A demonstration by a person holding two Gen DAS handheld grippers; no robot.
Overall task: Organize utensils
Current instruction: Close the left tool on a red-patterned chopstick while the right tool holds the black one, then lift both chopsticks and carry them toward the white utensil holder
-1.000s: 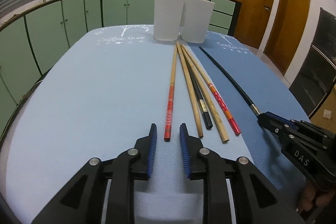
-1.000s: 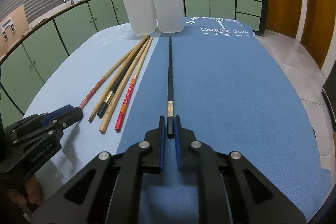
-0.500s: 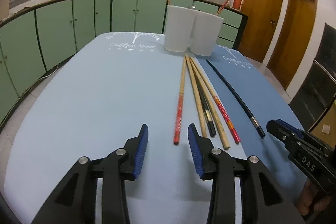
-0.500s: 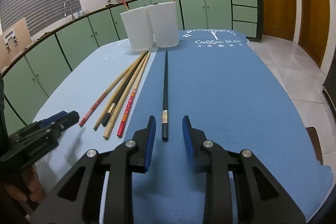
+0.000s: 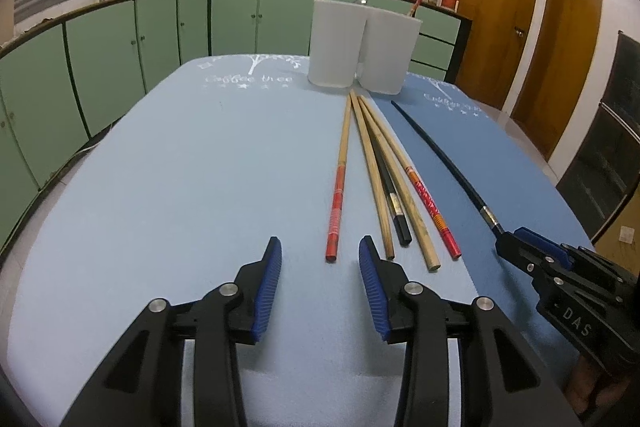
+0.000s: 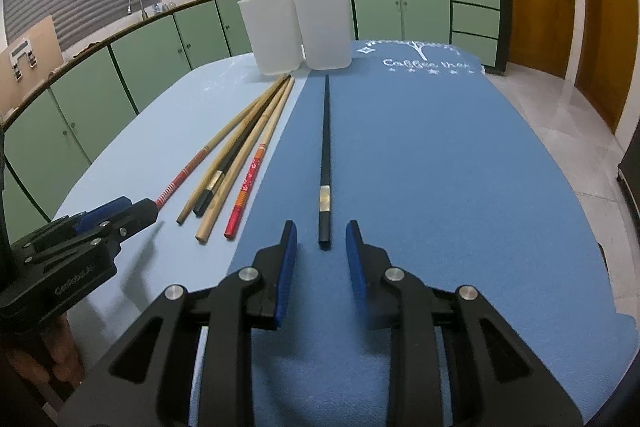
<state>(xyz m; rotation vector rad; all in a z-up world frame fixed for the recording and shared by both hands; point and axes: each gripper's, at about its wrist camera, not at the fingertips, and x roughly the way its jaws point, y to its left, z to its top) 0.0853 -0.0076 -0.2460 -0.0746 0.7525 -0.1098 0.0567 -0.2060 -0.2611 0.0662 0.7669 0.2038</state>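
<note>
Right wrist: right tool (image 6: 320,241) apart, closing; black chopstick (image 6: 325,163) end just ahead, unpinched.

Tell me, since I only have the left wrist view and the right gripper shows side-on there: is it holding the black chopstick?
Observer: No. The right gripper is closing, but its pads don't touch the black chopstick; only its near end lies between them.
Operator: Is the chopstick lined up with it?
Observer: Yes, it runs straight ahead from the gap toward the right-hand white cup.
</note>
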